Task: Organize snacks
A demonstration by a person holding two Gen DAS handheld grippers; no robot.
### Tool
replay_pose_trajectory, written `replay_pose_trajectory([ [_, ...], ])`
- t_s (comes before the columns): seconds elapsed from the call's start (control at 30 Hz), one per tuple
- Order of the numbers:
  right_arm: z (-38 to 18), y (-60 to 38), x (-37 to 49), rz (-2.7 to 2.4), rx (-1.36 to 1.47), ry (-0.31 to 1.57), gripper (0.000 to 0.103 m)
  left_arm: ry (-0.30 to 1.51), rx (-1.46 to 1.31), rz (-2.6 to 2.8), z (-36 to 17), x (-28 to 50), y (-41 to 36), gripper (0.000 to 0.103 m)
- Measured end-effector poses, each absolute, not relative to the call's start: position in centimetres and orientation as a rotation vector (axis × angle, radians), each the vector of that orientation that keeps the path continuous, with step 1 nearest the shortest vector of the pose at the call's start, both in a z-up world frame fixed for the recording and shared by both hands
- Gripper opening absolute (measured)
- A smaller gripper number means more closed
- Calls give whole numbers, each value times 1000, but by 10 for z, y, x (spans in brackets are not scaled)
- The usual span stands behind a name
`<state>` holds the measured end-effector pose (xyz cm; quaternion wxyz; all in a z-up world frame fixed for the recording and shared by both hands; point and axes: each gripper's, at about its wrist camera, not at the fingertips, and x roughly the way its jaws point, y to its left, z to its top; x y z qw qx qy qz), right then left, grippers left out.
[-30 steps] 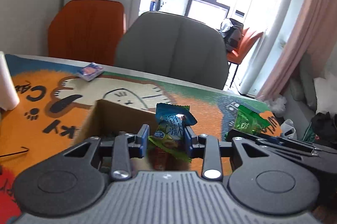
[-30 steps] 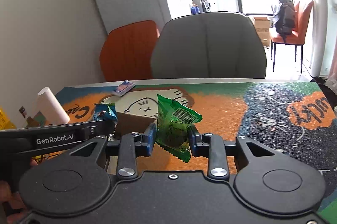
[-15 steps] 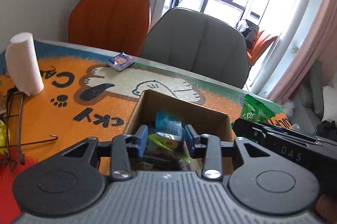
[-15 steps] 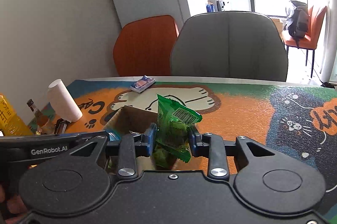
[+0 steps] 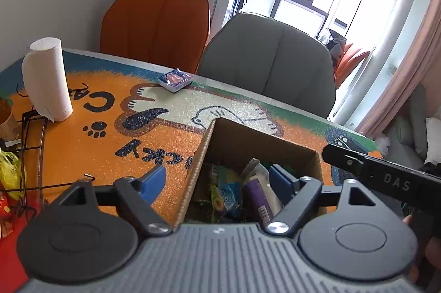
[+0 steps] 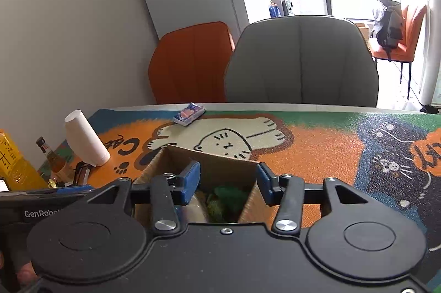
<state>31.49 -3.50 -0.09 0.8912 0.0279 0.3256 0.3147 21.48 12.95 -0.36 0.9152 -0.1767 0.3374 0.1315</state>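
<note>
Black "GenRobot" left gripper [image 6: 71,189] beside cardboard box [image 6: 220,164]

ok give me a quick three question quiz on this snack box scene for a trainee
1. True or false: the left gripper is clamped on a snack.
2. Which snack lies outside the cardboard box? A) blue-and-orange packet B) green packet
3. Fill in: the paper towel roll stands ____ on the mat.

Key: 1 false, its jaws have just been opening and hold nothing; 2 A; 3 upright.
</note>
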Motion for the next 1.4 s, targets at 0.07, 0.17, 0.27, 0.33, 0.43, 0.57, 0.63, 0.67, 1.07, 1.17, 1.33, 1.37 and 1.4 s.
replay_pose_trajectory([
  [0.07, 0, -40, 313, 648, 50, 683, 56, 702, -365, 269, -4, 215, 129, 84],
  [0.17, 3, -47, 307, 641, 40, 682, 59, 702, -362, 269, -3, 213, 127, 86],
  [0.27, 5, -57, 301, 630, 37, 679, 61, 699, -360, 271, -1, 210, 123, 87],
  [0.33, 6, -65, 297, 620, 42, 672, 66, 693, -350, 268, 1, 207, 119, 87],
  [0.43, 8, -79, 291, 604, 59, 660, 77, 679, -339, 262, 2, 203, 112, 88],
  [0.57, 12, -97, 281, 587, 69, 645, 90, 686, -330, 242, 2, 199, 102, 92],
  [0.63, 14, -106, 277, 573, 79, 635, 98, 692, -314, 229, 3, 198, 94, 92],
  [0.67, 15, -109, 275, 566, 83, 632, 102, 698, -302, 223, 3, 197, 90, 93],
  [1.07, 16, -147, 245, 538, 95, 637, 103, 713, -222, 170, 6, 172, 57, 98],
  [1.17, 17, -154, 236, 533, 108, 631, 103, 713, -213, 163, 4, 165, 53, 99],
  [1.33, 18, -167, 219, 528, 110, 619, 103, 712, -198, 152, 3, 152, 49, 103],
  [1.37, 18, -168, 216, 528, 110, 617, 103, 714, -194, 152, 3, 150, 48, 103],
  [1.4, 18, -170, 214, 525, 110, 617, 103, 713, -194, 151, 2, 147, 47, 103],
])
